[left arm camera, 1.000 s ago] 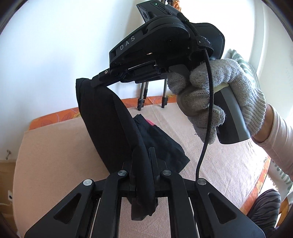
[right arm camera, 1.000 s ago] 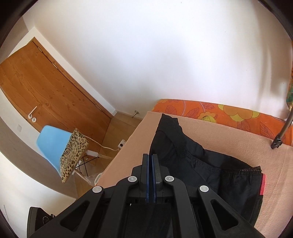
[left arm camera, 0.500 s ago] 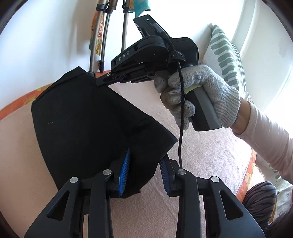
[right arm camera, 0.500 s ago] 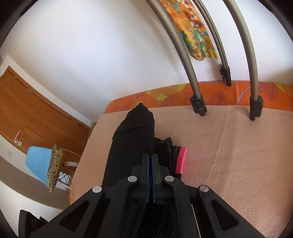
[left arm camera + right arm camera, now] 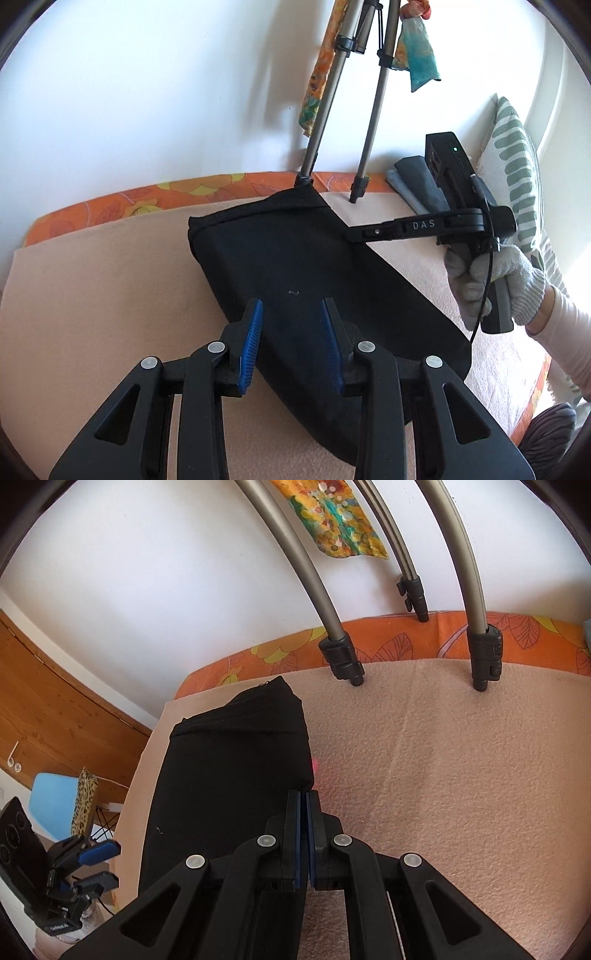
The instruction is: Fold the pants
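While the black pants [image 5: 295, 266] lie folded into a long dark slab on the pink blanket [image 5: 103, 295] of the bed, both tools sit at its near-right end. In the left wrist view the slab's long axis runs from the far left, where one corner reaches the foot of a tripod leg [image 5: 321, 118] by the orange-flowered bed edge [image 5: 122, 199], down to the near right, so the length stretches away from both hands.

The left gripper [image 5: 291, 343] hovers with its blue pads spread apart over the near part of the cloth; fabric shows between the pads but neither presses on it, so it holds nothing. The right gripper [image 5: 304, 834] has its jaws pressed together. In its own view the tips meet right at the near right corner of the pants; in the left view its tip rests at the cloth's right edge. A thin layer may be pinched there, but the pictures do not show it plainly. A gloved hand [image 5: 495, 284] carries that tool.

My judgement: any further fold must bring one end over the other along that long axis. The far end lies well away from both tools, the near end just under them, and the spread left tool looks readier to take it.
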A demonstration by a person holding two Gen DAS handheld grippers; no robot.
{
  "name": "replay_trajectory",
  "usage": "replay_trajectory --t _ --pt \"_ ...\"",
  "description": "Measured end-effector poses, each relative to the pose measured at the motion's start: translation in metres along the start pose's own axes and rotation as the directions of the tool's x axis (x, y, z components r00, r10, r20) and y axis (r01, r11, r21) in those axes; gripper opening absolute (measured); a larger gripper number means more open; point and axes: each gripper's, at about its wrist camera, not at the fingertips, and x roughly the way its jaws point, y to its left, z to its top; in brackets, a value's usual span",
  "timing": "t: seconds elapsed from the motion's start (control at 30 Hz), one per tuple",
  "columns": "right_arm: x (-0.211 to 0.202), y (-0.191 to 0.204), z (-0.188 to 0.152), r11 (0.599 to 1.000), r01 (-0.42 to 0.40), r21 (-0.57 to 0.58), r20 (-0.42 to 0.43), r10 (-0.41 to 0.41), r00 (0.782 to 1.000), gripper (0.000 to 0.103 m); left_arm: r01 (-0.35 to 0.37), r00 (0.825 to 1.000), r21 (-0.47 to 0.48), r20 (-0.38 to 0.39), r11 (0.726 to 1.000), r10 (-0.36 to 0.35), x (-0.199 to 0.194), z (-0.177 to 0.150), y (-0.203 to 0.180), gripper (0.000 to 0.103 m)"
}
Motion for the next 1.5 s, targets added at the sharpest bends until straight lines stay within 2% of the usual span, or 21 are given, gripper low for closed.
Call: replay_trajectory --t 0.1,0.2,0.3,0.37,0.47,0.53,0.7,0.8,0.9,0.97,1.03,1.2,1.3,1.4,1.5 --pt "-0.005 0.012 0.002 0.998 0.039 -0.047 0.016 -0.039 0.999 0.006 -0.038 0.999 0.007 0.024 0.999 0.038 0.02 0.017 0.016 0.03" --pt "-0.015 0.027 0.006 0.985 0.139 -0.104 0.062 -0.133 0.989 0.016 -0.086 0.996 0.015 0.026 0.996 0.086 0.039 0.027 0.025 0.03" --pt "-0.03 0.044 0.011 0.971 0.17 -0.166 0.154 -0.145 0.977 0.019 -0.134 0.991 0.055 0.007 0.99 0.133 0.057 0.028 0.026 0.03" --pt "-0.028 0.063 0.015 0.957 0.152 -0.248 0.171 -0.111 0.979 0.021 -0.147 0.989 0.062 0.003 0.987 0.147 0.065 0.026 0.028 0.03" --pt "-0.001 0.078 0.024 0.924 0.183 -0.336 0.138 -0.144 0.98 0.023 -0.148 0.989 0.044 0.003 0.988 0.148 0.075 0.026 0.037 0.03" --pt "0.023 0.075 0.035 0.924 0.192 -0.331 0.092 -0.17 0.981 0.023 -0.143 0.99 0.034 -0.006 0.989 0.144 0.082 0.026 0.046 0.03" --pt "0.067 0.057 0.05 0.921 0.253 -0.296 0.052 -0.249 0.967 0.022 -0.101 0.995 -0.005 -0.014 0.995 0.101 0.094 0.02 0.064 0.031" --pt "0.079 0.05 0.051 0.919 0.267 -0.29 0.048 -0.265 0.963 0.022 -0.091 0.996 -0.012 -0.012 0.996 0.091 0.092 0.019 0.067 0.03" --pt "0.069 0.051 0.053 0.927 0.258 -0.273 0.06 -0.252 0.966 0.023 -0.11 0.994 0.004 0.009 0.994 0.11 0.071 0.018 0.061 0.03" --pt "0.05 0.059 0.048 0.924 0.257 -0.283 0.084 -0.243 0.966 0.025 -0.079 0.997 0.029 0.027 0.996 0.078 0.047 0.01 0.05 0.03" --pt "0.025 0.067 0.034 0.927 0.218 -0.304 0.089 -0.2 0.976 0.028 -0.045 0.999 0.081 0.028 0.996 0.043 0.025 -0.006 0.032 0.03" --pt "-0.016 0.08 -0.011 0.927 0.131 -0.352 0.047 -0.123 0.991 0.028 0.012 0.998 0.165 -0.056 0.986 -0.003 -0.001 -0.059 -0.008 0.03" --pt "-0.022 0.075 -0.037 0.929 0.112 -0.352 0.001 -0.119 0.993 0.028 -0.015 0.997 0.209 -0.075 0.978 0.031 -0.004 -0.081 -0.022 0.03" --pt "-0.013 0.066 -0.058 0.93 0.121 -0.347 -0.033 -0.142 0.989 0.028 -0.014 0.997 0.18 -0.078 0.984 0.029 -0.001 -0.091 -0.021 0.03" --pt "-0.007 0.056 -0.064 0.941 0.115 -0.319 -0.05 -0.138 0.989 0.028 -0.037 0.996 0.192 -0.077 0.981 0.052 0.006 -0.102 -0.022 0.03"
